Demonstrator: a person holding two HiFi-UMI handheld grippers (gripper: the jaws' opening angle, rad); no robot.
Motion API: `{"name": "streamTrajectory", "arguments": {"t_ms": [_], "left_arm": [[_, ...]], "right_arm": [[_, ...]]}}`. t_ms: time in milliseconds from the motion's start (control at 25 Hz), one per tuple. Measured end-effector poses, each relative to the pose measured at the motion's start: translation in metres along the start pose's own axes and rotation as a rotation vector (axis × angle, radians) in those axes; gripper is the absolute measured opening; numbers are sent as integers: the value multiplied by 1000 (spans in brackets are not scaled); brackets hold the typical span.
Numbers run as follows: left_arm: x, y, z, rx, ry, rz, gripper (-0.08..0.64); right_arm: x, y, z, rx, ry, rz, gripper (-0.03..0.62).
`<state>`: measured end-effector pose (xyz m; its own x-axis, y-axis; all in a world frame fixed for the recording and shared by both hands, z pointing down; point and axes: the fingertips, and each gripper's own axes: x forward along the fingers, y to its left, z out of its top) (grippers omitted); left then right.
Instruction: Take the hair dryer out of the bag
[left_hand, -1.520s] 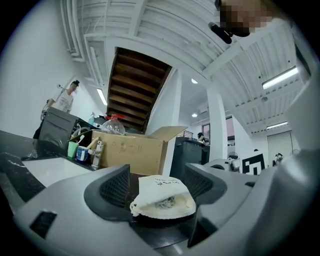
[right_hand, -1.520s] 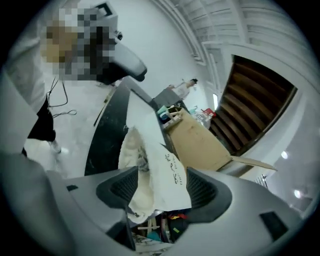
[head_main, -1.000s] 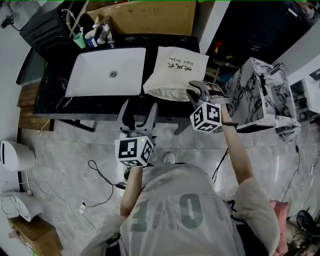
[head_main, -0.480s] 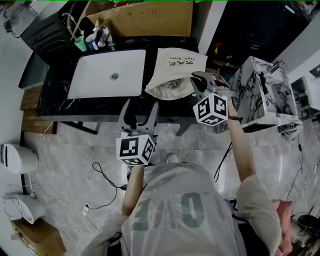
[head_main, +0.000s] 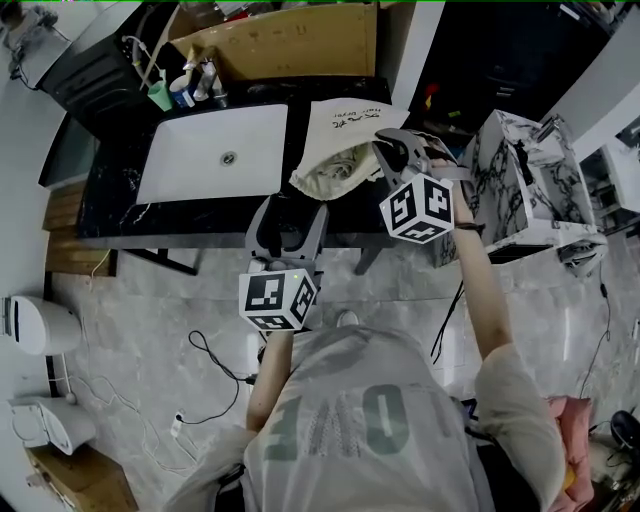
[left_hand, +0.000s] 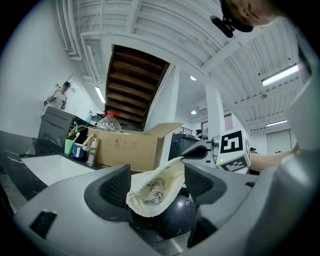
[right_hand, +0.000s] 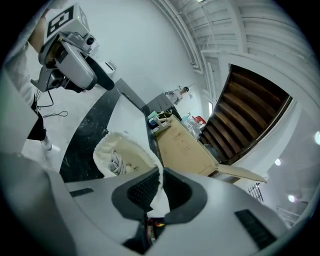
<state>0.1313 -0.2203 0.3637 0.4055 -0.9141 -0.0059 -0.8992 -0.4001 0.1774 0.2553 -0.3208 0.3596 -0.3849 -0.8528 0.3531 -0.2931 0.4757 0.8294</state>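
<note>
view from above the person, with both gripper views. the cream cloth bag (head_main: 340, 150) with dark print lies on the black marble-veined counter (head_main: 110, 205), just right of the white rectangular sink (head_main: 200, 150) and in front of the brown cardboard box (head_main: 280, 40) at the far edge. its mouth faces the near edge, toward the person.

the right gripper (head_main: 385, 158) is clenched on the upper rim of the bag at the mouth's right side; the cloth is pinched flat between its 2 pads. it holds the rim raised off the counter. the likely reason is that limp cloth sags shut, so 1 tool props the mouth open.

the left gripper (head_main: 287, 212) hangs level at the near edge of the counter, jaws spread wide and gripping nothing. it is aimed into the opening but is apart from the cloth. this placement probably readies it to reach in.

the hair dryer is judged to be inside the bag. only a pale coiled cord (right_hand: 116, 162) shows within the mouth, and the dryer's body cannot be made out. the extraction is not yet begun. the cord could snag on the rim when the dryer is drawn out.
</note>
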Motion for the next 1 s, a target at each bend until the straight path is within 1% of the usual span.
{"name": "streamTrajectory", "arguments": {"t_ms": [80, 120, 240, 360, 440, 520, 600, 760, 880, 1000], "left_arm": [[3, -7, 1, 1, 5, -29, 318], [6, -12, 0, -2, 15, -60, 318], [21, -36, -8, -2, 59, -184, 316], [47, -52, -17, 15, 82, -252, 316], [66, -60, -29, 28, 132, -292, 317], [83, -68, -44, 25, 192, -332, 316], [96, -70, -52, -6, 223, -349, 316], [111, -56, -51, -71, 219, -334, 316], [120, -47, -57, -91, 254, -335, 316], [130, -45, -65, -114, 278, -328, 316]], "right_arm": [[0, -1, 1, 11, -4, 1, 48], [0, -1, 1, 17, -6, 3, 48], [-2, 0, 0, 24, -7, 6, 48], [-4, 1, 0, 33, -8, 5, 48], [-4, 0, 1, 49, -16, 7, 48], [-4, -1, 1, 64, -21, 9, 49], [-4, -1, -1, 76, -20, 9, 48], [-8, 1, -5, 126, -30, 20, 48], [-11, -1, -6, 170, -47, 25, 49], [-13, 0, -5, 176, -50, 16, 49]]}}
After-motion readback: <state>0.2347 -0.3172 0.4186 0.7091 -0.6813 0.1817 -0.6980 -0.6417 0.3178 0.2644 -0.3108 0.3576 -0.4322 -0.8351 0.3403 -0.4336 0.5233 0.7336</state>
